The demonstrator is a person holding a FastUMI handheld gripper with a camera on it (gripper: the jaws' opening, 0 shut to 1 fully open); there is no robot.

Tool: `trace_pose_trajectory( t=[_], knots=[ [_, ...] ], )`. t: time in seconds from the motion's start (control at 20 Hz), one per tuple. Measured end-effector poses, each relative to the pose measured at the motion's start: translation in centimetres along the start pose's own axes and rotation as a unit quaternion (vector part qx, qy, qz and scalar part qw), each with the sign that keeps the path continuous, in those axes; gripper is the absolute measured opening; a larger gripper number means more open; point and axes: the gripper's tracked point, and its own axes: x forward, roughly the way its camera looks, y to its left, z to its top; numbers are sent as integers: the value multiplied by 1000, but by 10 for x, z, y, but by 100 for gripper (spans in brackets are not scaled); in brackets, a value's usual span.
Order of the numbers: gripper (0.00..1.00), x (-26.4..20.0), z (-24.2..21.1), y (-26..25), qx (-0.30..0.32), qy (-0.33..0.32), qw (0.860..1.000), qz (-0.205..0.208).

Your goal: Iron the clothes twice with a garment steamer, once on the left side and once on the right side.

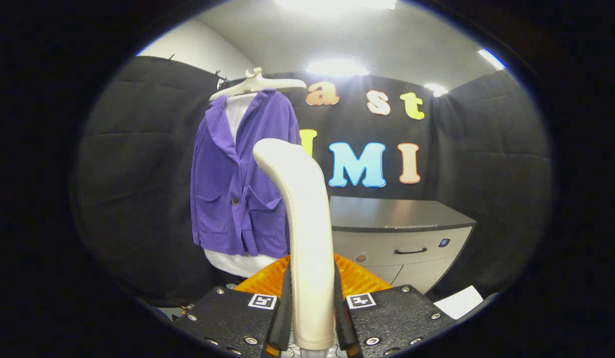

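Gripper view: tool clamps smooth curved steamer.

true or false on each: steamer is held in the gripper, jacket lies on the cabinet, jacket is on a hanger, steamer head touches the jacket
1. The gripper is shut on the steamer. True.
2. The jacket lies on the cabinet. False: it hangs beside the cabinet.
3. The jacket is on a hanger. True.
4. The steamer head touches the jacket. False: the jacket hangs well beyond it, though they overlap in the gripper view.
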Motion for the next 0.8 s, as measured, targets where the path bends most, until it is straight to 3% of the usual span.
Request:
trace_pose_trajectory(
  t=[0.35,0.8],
  knots=[
    [36,-44,27,-18,19,-52,998,34],
    [37,-49,16,13,25,-32,999,11]
  ],
)
